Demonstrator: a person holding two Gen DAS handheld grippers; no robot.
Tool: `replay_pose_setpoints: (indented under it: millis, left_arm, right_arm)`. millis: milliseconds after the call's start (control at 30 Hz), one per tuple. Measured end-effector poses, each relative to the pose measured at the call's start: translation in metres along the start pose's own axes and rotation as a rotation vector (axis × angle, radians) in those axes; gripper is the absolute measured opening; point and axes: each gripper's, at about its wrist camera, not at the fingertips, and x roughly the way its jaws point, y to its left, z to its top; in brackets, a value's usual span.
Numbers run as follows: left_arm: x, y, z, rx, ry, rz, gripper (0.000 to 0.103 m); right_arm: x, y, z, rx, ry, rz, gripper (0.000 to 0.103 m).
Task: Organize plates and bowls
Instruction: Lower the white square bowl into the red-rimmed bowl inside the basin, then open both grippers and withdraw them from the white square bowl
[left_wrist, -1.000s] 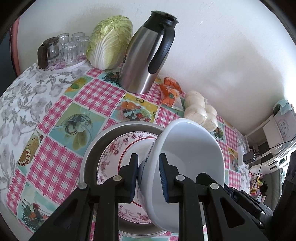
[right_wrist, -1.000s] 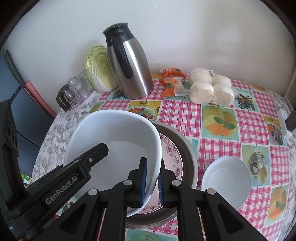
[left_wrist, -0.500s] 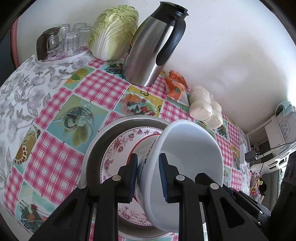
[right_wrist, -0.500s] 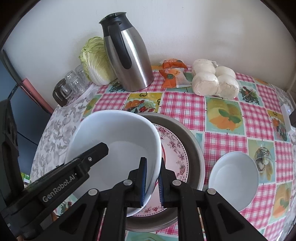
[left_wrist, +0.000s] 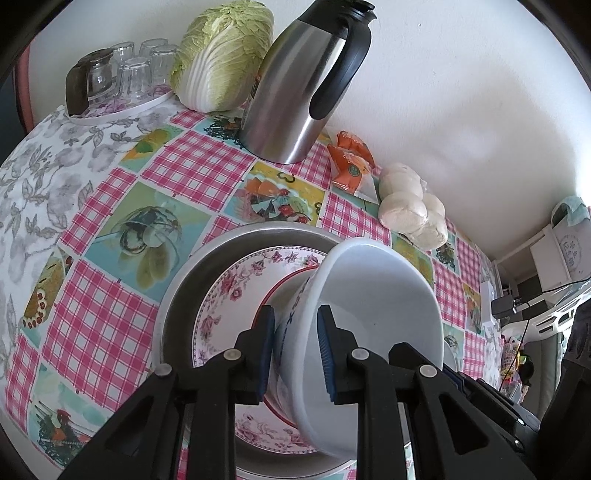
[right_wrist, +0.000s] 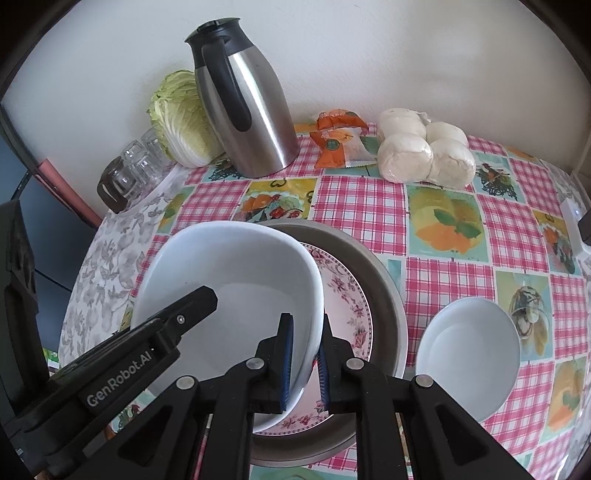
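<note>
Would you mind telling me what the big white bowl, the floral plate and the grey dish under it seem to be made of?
Big white bowl: glazed ceramic or melamine, smooth and glossy; the look leaves it open.
Floral plate: likely glazed ceramic, with a printed pink rose border and a soft sheen.
Grey dish: probably metal, with a dull brushed grey rim.

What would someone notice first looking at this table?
A large white bowl, gripped on opposite rims by the left gripper and right gripper, over a floral plate in a round metal pan. Behind stands a tall steel jug.
</note>
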Motion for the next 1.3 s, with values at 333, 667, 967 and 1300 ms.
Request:
replay_pose_setpoints:
  millis: [333, 667, 967, 1300]
  left_arm:
    - [0.000, -0.002, 0.000, 0.026, 0.003, 0.021, 0.023]
    - [-0.018, -0.004, 0.005, 0.048, -0.052, 0.030, 0.029]
    - [-0.025, -0.005, 0.006, 0.046, -0.067, 0.028, 0.029]
    - [-0.034, -0.005, 0.007, 0.047, -0.085, 0.040, 0.041]
  right_arm:
    - [0.002, -0.007, 0.001, 0.026, -0.002, 0.002, 0.015]
    - [-0.002, -0.009, 0.001, 0.030, -0.014, 0.019, 0.015]
    - [-0.008, -0.004, 0.001, 0.011, -0.023, 0.029, 0.015]
    - [-0.023, -0.007, 0.004, 0.022, -0.057, 0.022, 0.015]
